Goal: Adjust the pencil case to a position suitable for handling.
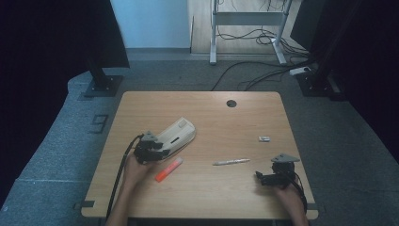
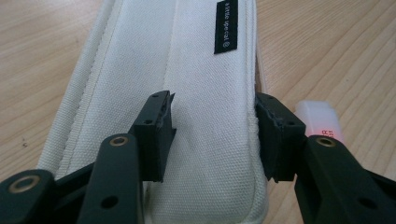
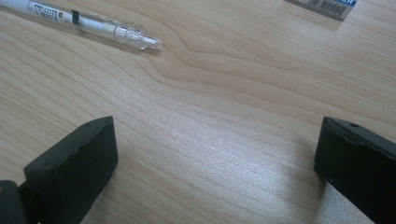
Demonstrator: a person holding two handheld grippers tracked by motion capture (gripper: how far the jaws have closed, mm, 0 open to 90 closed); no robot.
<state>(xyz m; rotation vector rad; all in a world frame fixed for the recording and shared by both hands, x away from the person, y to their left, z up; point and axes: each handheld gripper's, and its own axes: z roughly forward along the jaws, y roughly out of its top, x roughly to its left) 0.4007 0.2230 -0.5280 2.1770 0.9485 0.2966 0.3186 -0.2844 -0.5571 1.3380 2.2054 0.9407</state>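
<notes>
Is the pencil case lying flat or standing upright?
Lying flat. The white pencil case rests lengthwise on the table; the left gripper view shows its broad fabric side facing up.

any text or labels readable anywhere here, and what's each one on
"a little special" and a small round sign after it: white print on the black tag sewn on the white pencil case, read lengthwise; the first letters are partly cut off, so this is a best reading.
Pen: small black print on its barrel label, too small to read.
Eraser: barcode and blue letters on its sleeve, cut off, unreadable.
Orange highlighter: red marks, blurred.
</notes>
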